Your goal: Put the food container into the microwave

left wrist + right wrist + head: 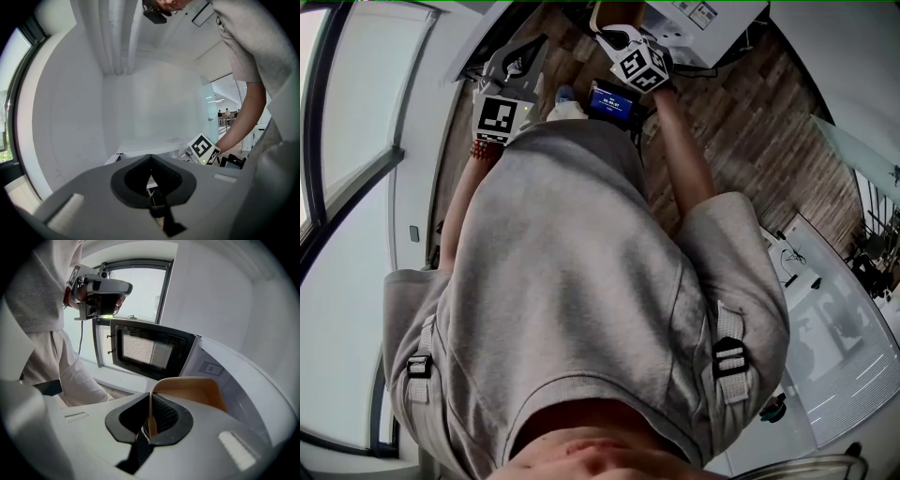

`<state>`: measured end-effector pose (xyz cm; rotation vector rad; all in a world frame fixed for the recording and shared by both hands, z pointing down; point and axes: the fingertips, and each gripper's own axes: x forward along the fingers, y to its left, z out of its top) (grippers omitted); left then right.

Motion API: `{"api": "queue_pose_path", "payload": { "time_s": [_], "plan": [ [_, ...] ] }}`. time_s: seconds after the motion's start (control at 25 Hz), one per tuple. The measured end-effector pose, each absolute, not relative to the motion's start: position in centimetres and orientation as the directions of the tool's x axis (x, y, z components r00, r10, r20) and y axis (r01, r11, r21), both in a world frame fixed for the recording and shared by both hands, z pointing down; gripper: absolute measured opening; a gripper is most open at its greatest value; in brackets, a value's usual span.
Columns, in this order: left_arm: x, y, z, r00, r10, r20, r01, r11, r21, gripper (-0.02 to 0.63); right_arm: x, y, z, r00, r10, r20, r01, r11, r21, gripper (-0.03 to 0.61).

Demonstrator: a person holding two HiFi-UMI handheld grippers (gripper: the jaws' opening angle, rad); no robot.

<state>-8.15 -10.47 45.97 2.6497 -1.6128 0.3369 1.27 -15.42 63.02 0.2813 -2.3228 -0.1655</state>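
1. Fingers [165, 417] of the right gripper [151, 405] are clamped shut on the thin side wall of the food container [197, 391]. It's an orange-tan tub, with the wall pinched between the pads and the rest sticking out to the right of them.
2. The left gripper [151, 164] has its fingers [166, 179] pressed together with nothing in them. From the right gripper view it's held up high by the top outer corner of the door [150, 350]. I can't tell if it's actually touching the door.
3. The microwave [234, 376] is a white box, and its dark door with the mesh window is swung open to the left. The tub is up in the air right in front of it and hides most of the opening. As far as I can tell it isn't inside yet.
4. So I'd call this the carry-in step. The door is already open and the tub is already gripped, so only the actual insertion is left.
5. Next move, my guess:
   - Push the tub forward through the opening, staying clear of the door edge and the frame.
   - Set it flat on the microwave floor.
   - Only then let the fingers spread and back out.
6. It's held by one wall only, so it'll probably want to droop on the far side. I'd keep it level and go slow. I can't see whether there's anything in it.
7. The head view is mostly grey shirt [581, 281], so it's no help with the opening.
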Motion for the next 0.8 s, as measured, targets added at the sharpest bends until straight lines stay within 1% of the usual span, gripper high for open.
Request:
{"api": "queue_pose_path", "payload": {
  "time_s": [0.24,0.52,0.8],
  "plan": [
    [-9.0,-11.0,46.0,0.422,-0.886,0.191,-0.890,-0.445,-0.097,0.002,1.1,-16.9,63.7,-0.657,-0.278,0.701,-0.176,0.960,0.216,0.029],
    [-10.1,-11.8,45.6,0.395,-0.900,0.186,-0.903,-0.418,-0.104,0.002,0.8,-19.8,64.1,-0.604,-0.371,0.706,-0.255,0.929,0.270,0.031],
    [-11.2,-12.5,45.5,0.377,-0.906,0.192,-0.909,-0.402,-0.108,0.002,0.8,-22.1,64.8,-0.567,-0.402,0.720,-0.306,0.913,0.269,0.031]
  ]
}}
